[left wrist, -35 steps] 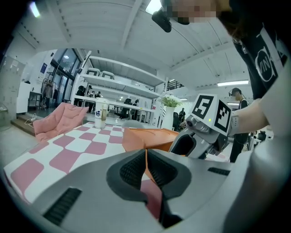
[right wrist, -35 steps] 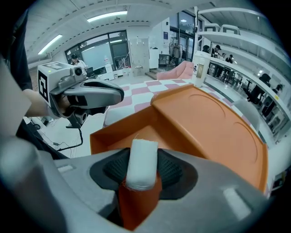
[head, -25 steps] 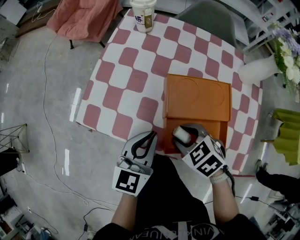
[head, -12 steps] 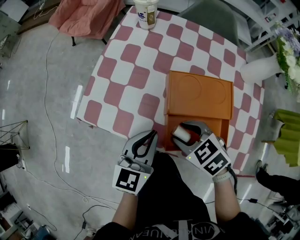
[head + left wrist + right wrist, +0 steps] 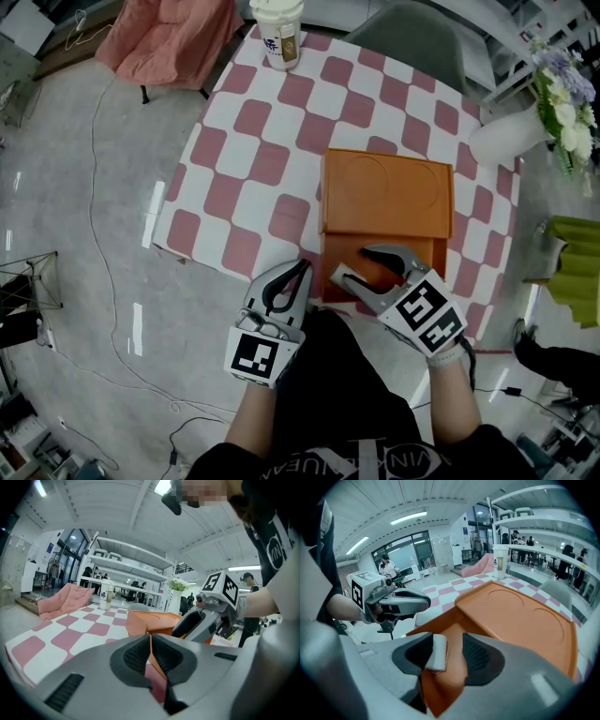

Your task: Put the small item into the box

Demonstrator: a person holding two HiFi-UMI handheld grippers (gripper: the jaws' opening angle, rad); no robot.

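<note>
- One pink fabric (image 5: pixel 169 37) on the floor at upper left, beyond the counter (image 5: pixel 253 169); one counter, covered in pink and white checks.
- One lidded cup (image 5: pixel 278 33) upright at the counter's far edge.
- Two hand-held grippers; the left hand-held gripper (image 5: pixel 300 275) sits at the counter's near edge, its jaws closed pad to pad on nothing; its place matches the earlier frames.
- One orange box (image 5: pixel 386 192), lid laid back flat, open half nearest the person.
- The right hand-held gripper (image 5: pixel 353 264) hangs over the open half, jaws spread wide and gripping nothing; they have just been opening.
- One small item (image 5: pixel 435 652), white, seen in the right gripper view against one pad, with the other pad clear of it and the orange interior behind; whether it rests on the box floor cannot be told; a second ago both jaws clamped it.
- One white vase (image 5: pixel 506 141) of flowers at the counter's right edge.
</note>
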